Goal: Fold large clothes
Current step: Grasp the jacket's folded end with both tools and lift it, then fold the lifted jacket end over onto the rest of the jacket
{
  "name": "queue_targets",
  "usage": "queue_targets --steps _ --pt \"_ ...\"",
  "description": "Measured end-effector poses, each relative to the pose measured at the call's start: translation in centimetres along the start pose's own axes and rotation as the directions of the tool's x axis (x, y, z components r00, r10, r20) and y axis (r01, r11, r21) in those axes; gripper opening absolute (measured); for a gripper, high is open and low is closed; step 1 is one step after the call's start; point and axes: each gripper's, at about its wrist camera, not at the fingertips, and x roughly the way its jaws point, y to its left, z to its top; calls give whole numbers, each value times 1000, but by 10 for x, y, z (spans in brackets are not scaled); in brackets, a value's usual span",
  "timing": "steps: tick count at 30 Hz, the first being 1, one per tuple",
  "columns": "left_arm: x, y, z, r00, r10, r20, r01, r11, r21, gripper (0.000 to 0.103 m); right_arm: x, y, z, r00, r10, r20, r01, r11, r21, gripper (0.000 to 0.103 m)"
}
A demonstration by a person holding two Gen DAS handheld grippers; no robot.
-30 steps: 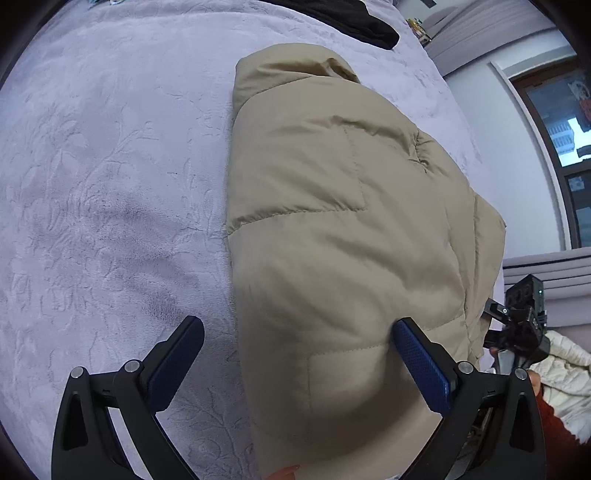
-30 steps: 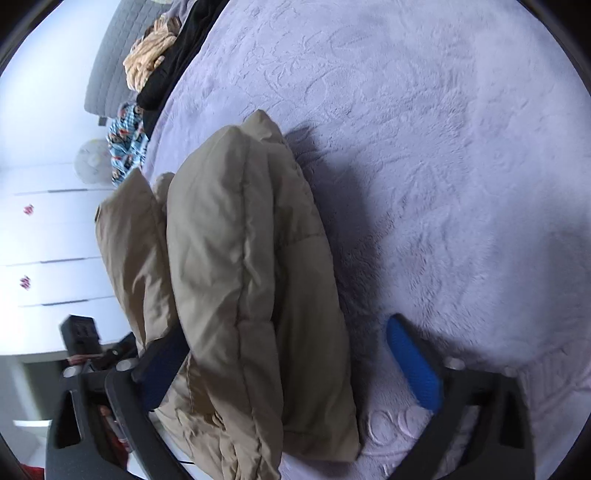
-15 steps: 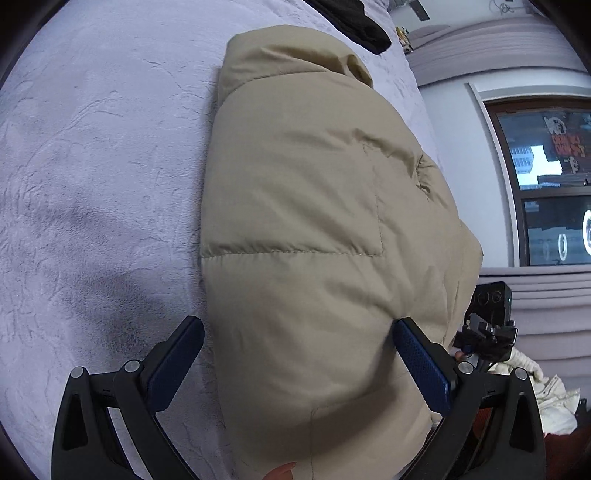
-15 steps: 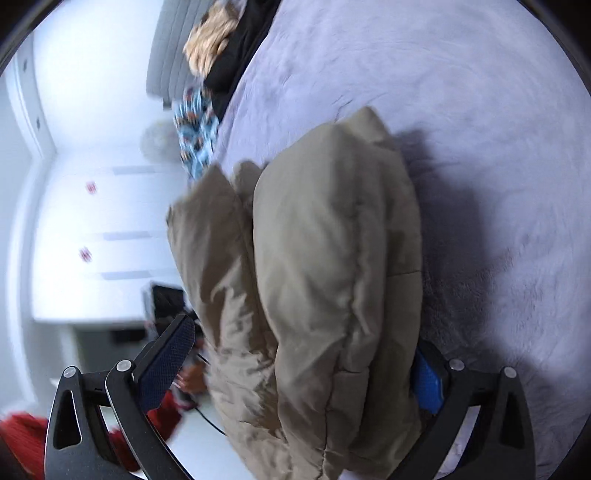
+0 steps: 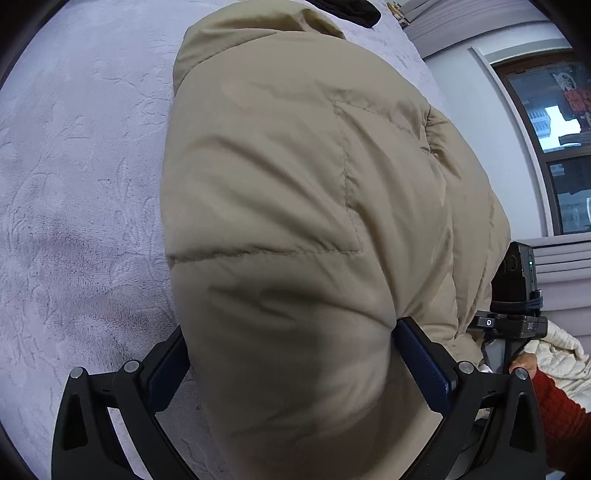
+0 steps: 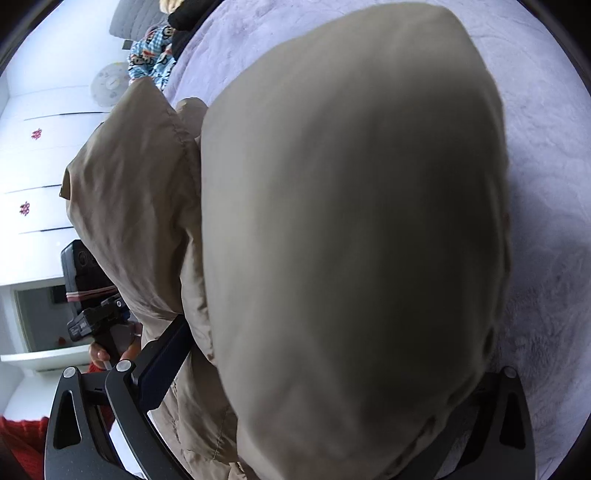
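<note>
A folded tan puffer jacket [image 5: 295, 206] lies on a lavender embossed bedspread [image 5: 74, 184]. It fills the right wrist view [image 6: 351, 240] too. My left gripper [image 5: 291, 354] straddles the near end of the jacket, its blue pads pressed into the padding on both sides. My right gripper [image 6: 325, 373] grips the other side of the bundle; its left pad [image 6: 162, 365] presses the fabric and its right finger is mostly hidden behind the jacket. Each gripper shows in the other's view, at the jacket's far edge.
Black clothing [image 5: 351, 11] lies at the bed's far end. A blue patterned garment [image 6: 151, 55] and more clothes lie by the grey headboard. A window [image 5: 554, 140] and white drawers [image 6: 33, 166] stand beyond the bed. A white quilted garment [image 5: 554, 354] lies at the right.
Both grippers have moved in onto the folded jacket and closed their jaws against it. The jacket now looms much larger in both views.
</note>
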Motion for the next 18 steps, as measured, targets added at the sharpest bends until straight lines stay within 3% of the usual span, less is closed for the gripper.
queue_targets --steps 4,6,9,11,14,18 --pt "-7 -32 -6 989 133 58 -138 987 80 100 -2 3 -3 1000 -28 7 28 999 21 103" --pt "-10 -43 -9 982 171 81 -179 978 109 92 -1 10 -3 1000 -23 4 23 1000 19 100" --pt "-15 -53 -15 976 194 102 -205 971 120 78 -1 16 -3 1000 -29 5 29 999 33 85" --pt "-20 -61 -18 971 205 123 -219 969 117 69 -5 20 -5 1000 -8 23 7 999 42 67" --pt "-32 -71 -22 962 228 153 -247 962 117 58 -16 29 -9 999 8 48 -9 1000 19 49" --pt "-58 -75 -35 951 242 191 -267 956 119 52 -27 46 -14 996 38 77 -36 999 -21 45"
